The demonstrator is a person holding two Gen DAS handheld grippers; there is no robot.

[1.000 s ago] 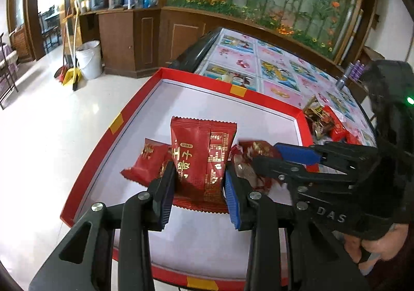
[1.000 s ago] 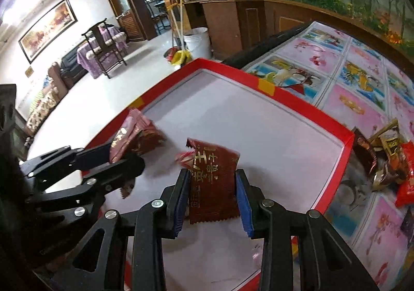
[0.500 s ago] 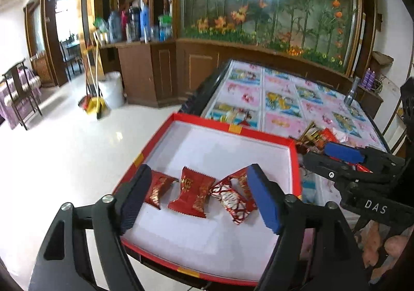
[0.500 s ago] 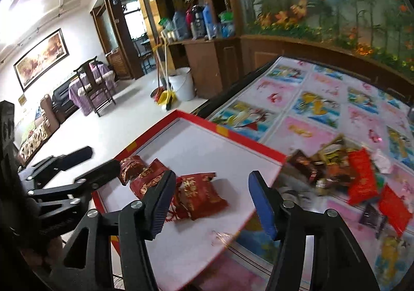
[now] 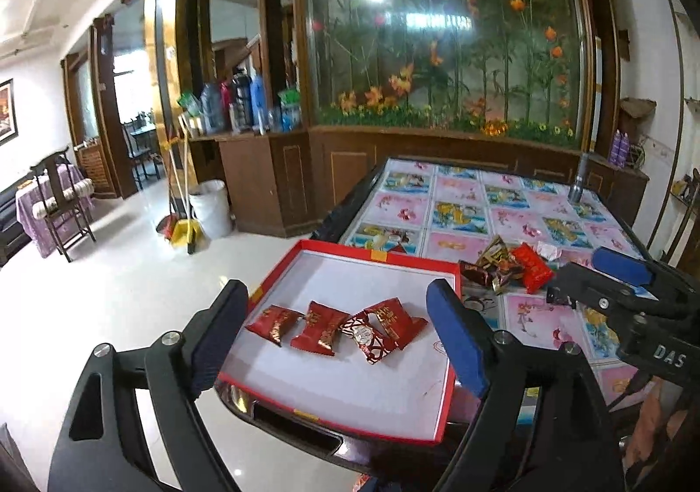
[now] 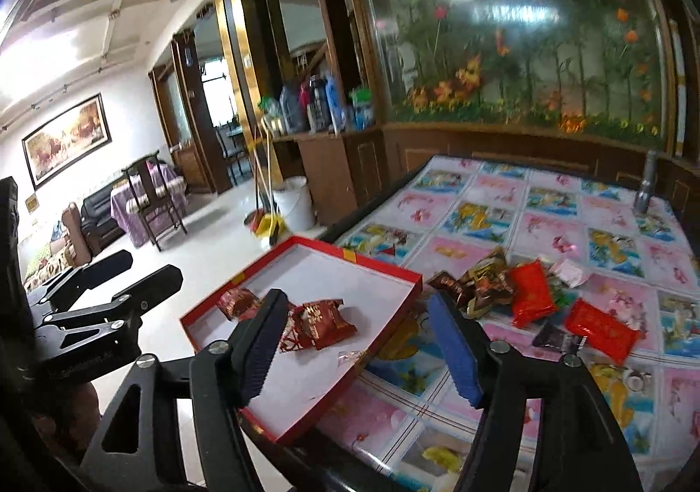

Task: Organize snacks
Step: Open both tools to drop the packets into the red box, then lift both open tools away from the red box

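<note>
Snacks (image 5: 337,328) in red foil, four lying inside red tray (image 5: 450,360); more snacks heaped (image 6: 503,286) right of tray on table (image 6: 612,225); likely light, crinkly, slippery, best pinched across flat middle; left tongs (image 5: 337,343) and right tongs (image 6: 354,352) both wide, empty.

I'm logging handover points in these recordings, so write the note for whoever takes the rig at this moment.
Left gripper: open, empty, held above the red tray.
Right gripper: open, empty, over the tray's right edge.
Done: four red snack packets lie in a row inside the tray.
Left: the loose pile of snacks on the patterned tablecloth right of the tray, including two bright red packets, all outside the tray.
</note>
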